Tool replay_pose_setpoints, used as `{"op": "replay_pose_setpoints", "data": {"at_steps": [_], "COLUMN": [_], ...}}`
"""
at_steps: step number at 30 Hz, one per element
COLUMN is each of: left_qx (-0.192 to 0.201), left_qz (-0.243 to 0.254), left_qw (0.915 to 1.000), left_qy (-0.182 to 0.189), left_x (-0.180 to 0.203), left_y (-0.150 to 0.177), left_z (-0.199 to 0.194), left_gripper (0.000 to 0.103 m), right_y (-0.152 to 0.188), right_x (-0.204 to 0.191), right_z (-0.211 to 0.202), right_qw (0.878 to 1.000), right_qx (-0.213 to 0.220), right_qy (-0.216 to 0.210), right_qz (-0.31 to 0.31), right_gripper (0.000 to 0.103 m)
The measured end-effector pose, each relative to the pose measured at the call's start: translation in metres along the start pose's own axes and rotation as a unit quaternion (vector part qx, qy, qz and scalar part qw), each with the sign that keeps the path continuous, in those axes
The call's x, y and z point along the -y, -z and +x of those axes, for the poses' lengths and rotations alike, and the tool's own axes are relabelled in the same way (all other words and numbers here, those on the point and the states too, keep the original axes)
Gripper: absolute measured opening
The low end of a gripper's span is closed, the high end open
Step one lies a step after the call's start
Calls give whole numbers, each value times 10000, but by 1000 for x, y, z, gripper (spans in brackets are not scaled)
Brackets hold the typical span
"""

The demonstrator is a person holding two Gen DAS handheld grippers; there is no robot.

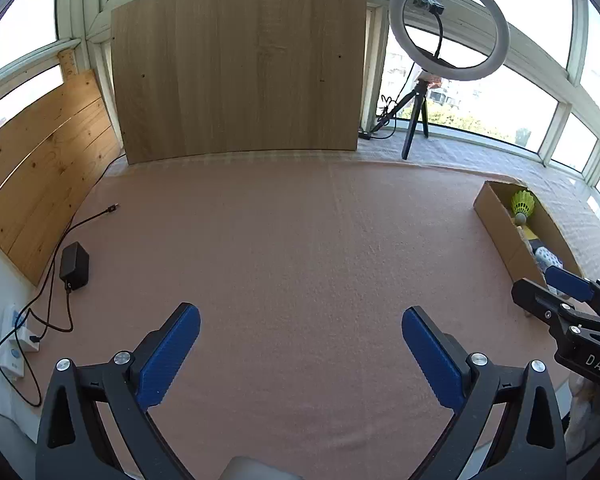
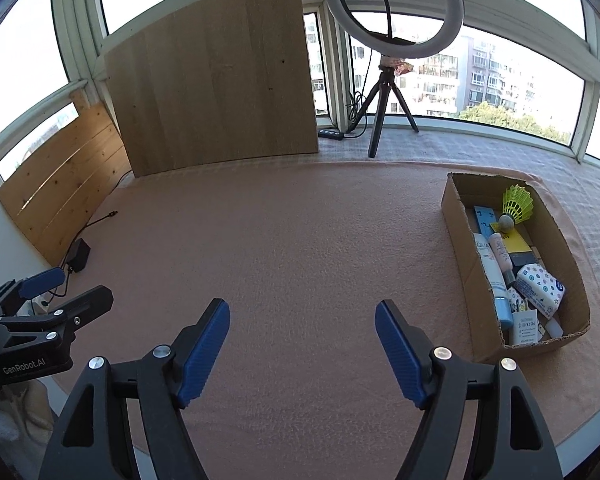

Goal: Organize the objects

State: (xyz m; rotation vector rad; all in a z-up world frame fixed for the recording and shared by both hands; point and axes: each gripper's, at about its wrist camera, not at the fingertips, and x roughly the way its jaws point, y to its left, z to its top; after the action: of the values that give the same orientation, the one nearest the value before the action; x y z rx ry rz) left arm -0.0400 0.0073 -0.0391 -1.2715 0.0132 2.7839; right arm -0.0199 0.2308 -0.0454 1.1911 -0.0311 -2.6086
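- Right gripper (image 2: 302,354) wide apart, holding nothing, hanging over the bare pink cloth (image 2: 292,240).
- Left gripper (image 1: 300,354) wide apart too, also holding nothing, over the same cloth.
- Cardboard box (image 2: 458,240) sitting on the far right part of the cloth, ahead and to the right of the right gripper.
- Much nearer to the right gripper than to the left one, so likely a job for the right side.
- Long side of the box running from near to far, a bit slanted, with the near short wall torn along its top.
- Packed inside: a yellow shuttlecock (image 2: 518,204) at the far end, feathers up and away, round nose down toward the middle.
- Next to it, a white and blue tube (image 2: 494,276) lying flat along the box, blue cap toward the near end.
- Also a dotted white pack (image 2: 540,288) lying slanted against the right wall.
- Nothing loose to see on the cloth, so sorting looks close to done.
- Off to the far left, only a black power brick (image 1: 74,266) with its cord, well apart from the box.
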Motion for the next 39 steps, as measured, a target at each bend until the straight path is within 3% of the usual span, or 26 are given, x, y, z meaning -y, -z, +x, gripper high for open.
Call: {"op": "replay_pose_setpoints", "data": {"at_steps": [39], "left_qx": [-166], "left_qz": [-2], "left_qw": [9998], "left_qy": [-52], "left_x": [3], "left_y": [7], "left_z": [4], "left_gripper": [102], "right_y": [4], "right_x": [4], "right_z": [-1], "right_qw": [10000], "right_qx": [-2], "right_qy": [72], "right_qz": [35], "right_gripper": [73]}}
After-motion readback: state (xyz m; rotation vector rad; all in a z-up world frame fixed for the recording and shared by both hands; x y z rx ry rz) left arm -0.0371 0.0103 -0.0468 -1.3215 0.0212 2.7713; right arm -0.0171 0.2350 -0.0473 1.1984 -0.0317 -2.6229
